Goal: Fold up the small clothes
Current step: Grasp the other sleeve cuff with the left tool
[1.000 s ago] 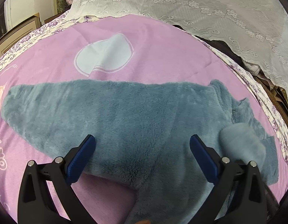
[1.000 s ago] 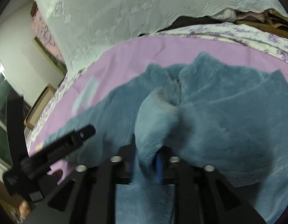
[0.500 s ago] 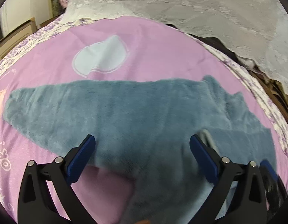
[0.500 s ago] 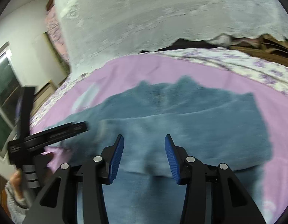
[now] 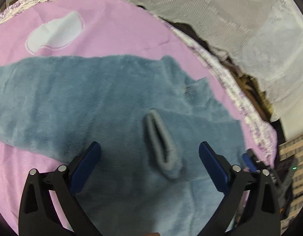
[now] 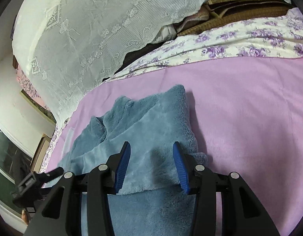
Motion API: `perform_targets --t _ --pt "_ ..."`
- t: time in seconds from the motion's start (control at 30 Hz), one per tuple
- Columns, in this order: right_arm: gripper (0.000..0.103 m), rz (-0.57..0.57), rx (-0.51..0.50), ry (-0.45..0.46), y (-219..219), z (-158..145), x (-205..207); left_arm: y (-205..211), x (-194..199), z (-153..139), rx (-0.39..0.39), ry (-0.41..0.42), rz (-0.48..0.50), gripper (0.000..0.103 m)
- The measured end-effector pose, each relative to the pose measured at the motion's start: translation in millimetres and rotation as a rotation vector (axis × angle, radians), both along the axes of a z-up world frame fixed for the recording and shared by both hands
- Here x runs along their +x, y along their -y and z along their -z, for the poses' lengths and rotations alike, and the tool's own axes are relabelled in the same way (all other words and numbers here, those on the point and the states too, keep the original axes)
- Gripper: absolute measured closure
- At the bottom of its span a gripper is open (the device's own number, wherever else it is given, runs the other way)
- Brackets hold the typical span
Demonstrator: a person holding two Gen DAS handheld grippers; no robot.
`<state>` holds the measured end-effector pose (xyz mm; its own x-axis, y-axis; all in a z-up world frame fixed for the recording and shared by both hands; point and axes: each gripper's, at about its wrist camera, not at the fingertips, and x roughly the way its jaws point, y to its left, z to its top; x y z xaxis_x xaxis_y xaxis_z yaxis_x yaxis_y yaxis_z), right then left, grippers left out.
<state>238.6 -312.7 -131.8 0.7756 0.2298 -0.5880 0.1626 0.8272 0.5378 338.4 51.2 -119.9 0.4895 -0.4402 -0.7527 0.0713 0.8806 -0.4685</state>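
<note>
A fluffy blue-grey garment (image 5: 92, 98) lies spread on a pink blanket (image 5: 116, 29). One sleeve is folded across the body, its ribbed cuff (image 5: 163, 147) lying open-ended between my left fingers. My left gripper (image 5: 149, 157) is open and empty just above the garment. My right gripper (image 6: 151, 161) is open and empty over the folded sleeve part of the garment (image 6: 151, 127). Its blue fingertip shows at the right edge of the left wrist view (image 5: 249, 161). The left gripper shows at the lower left of the right wrist view (image 6: 37, 179).
A white lace cloth (image 6: 92, 29) hangs behind the bed. A floral purple sheet (image 6: 249, 35) borders the pink blanket (image 6: 249, 108). A white patch (image 5: 55, 33) is printed on the blanket. Brown woven items (image 6: 239, 5) lie at the back.
My right gripper has let go of the sleeve cuff, opened and drawn back to the right. The sleeve now lies folded over the garment body. My left gripper stayed open.
</note>
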Motion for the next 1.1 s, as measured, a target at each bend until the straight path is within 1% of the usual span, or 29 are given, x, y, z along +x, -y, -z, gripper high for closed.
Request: perform_targets --t 0.1,0.13,0.17,0.23,0.27,0.3,0.37,0.4,0.43,0.5,0.6,0.63,0.67,0.7,0.73,0.77,0.83,0.87,0.93,1.0,1.07,1.1 --pt "0.058 0.006 0.010 0.014 2 -2 -1 6 -1 -9 -0.060 0.032 0.044 0.009" --pt "0.058 0.013 0.016 0.017 5 -1 -1 11 0 -9 -0.069 0.028 0.068 0.009" --pt "0.058 0.018 0.021 0.018 5 -2 -2 14 2 -5 -0.074 0.015 0.078 0.013" --pt "0.058 0.025 0.031 0.020 8 -2 -3 19 6 3 -0.093 -0.029 0.098 0.043" --pt "0.058 0.028 0.031 0.023 8 -4 -4 22 9 10 -0.114 -0.069 0.120 0.046" --pt "0.059 0.031 0.030 0.029 9 -5 -4 24 10 14 -0.122 -0.089 0.128 0.048" --pt "0.059 0.033 0.026 0.035 9 -6 -6 29 12 22 -0.089 -0.103 0.122 0.049" --pt "0.059 0.033 0.023 0.036 8 -7 -7 31 12 24 -0.078 -0.100 0.118 0.054" --pt "0.059 0.035 0.018 0.037 9 -7 -7 30 12 24 -0.071 -0.095 0.110 0.063" --pt "0.062 0.039 0.011 0.033 9 -7 -6 23 13 18 -0.042 -0.055 0.062 0.074" --pt "0.068 0.051 -0.027 -0.018 9 -2 -1 14 13 9 0.029 0.013 0.010 0.077" --pt "0.071 0.049 -0.062 -0.069 7 5 3 13 12 8 0.055 0.028 0.003 0.078" --pt "0.073 0.050 -0.087 -0.109 7 11 7 17 13 10 0.105 0.044 0.000 0.078" --pt "0.079 0.056 -0.097 -0.132 8 17 9 19 13 12 0.156 0.054 -0.001 0.078" --pt "0.081 0.065 -0.092 -0.137 11 20 10 27 15 18 0.237 0.066 0.002 0.078" --pt "0.081 0.067 -0.081 -0.135 12 20 9 31 17 22 0.280 0.069 0.006 0.078" --pt "0.081 0.080 -0.064 -0.109 15 13 4 37 19 25 0.326 0.079 0.007 0.078" --pt "0.081 0.086 -0.063 -0.089 16 10 2 39 17 22 0.347 0.100 0.004 0.078" --pt "0.077 0.082 -0.084 -0.050 13 0 -2 39 13 16 0.356 0.127 -0.006 0.078" --pt "0.077 0.054 -0.111 -0.034 7 -4 -1 35 3 4 0.312 0.168 -0.012 0.077" --pt "0.077 0.035 -0.131 -0.062 2 0 2 27 -7 -8 0.270 0.210 -0.012 0.070" --pt "0.077 0.030 -0.152 -0.107 1 7 6 26 -10 -11 0.269 0.223 -0.014 0.059"
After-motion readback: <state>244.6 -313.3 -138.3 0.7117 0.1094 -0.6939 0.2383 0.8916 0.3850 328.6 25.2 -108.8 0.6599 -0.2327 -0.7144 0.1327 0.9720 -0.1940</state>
